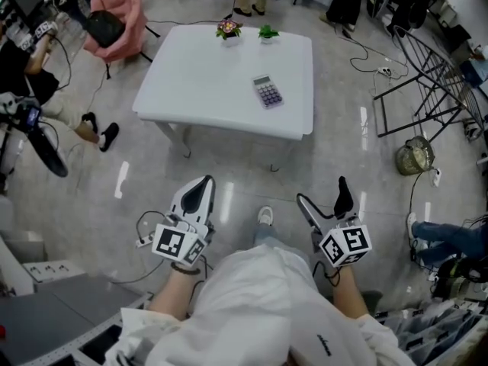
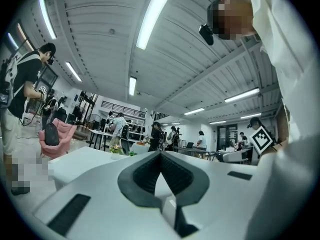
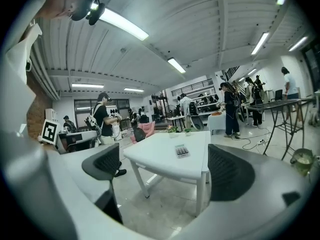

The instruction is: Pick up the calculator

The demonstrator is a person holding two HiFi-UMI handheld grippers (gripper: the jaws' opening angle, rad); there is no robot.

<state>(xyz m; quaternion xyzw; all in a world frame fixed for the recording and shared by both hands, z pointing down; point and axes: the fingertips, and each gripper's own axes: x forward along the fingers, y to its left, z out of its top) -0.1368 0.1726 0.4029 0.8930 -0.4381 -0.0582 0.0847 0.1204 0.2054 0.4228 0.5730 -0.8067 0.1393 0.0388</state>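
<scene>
A grey calculator (image 1: 268, 91) with purple keys lies flat on the white table (image 1: 198, 90), towards its right side; it also shows small in the right gripper view as the calculator (image 3: 182, 151). Both grippers hang low in front of the person, well short of the table. My left gripper (image 1: 200, 190) is shut, its dark pads meeting at the tips, with nothing held (image 2: 161, 156). My right gripper (image 1: 324, 197) is open and empty, and its two pads (image 3: 106, 165) stand wide apart.
Two small potted plants (image 1: 229, 29) stand at the table's far edge. A pink chair (image 1: 122, 17) with a black bag sits at the far left, a metal rack (image 1: 427, 75) and a basket (image 1: 414, 157) at the right. People sit or stand around the room's edges.
</scene>
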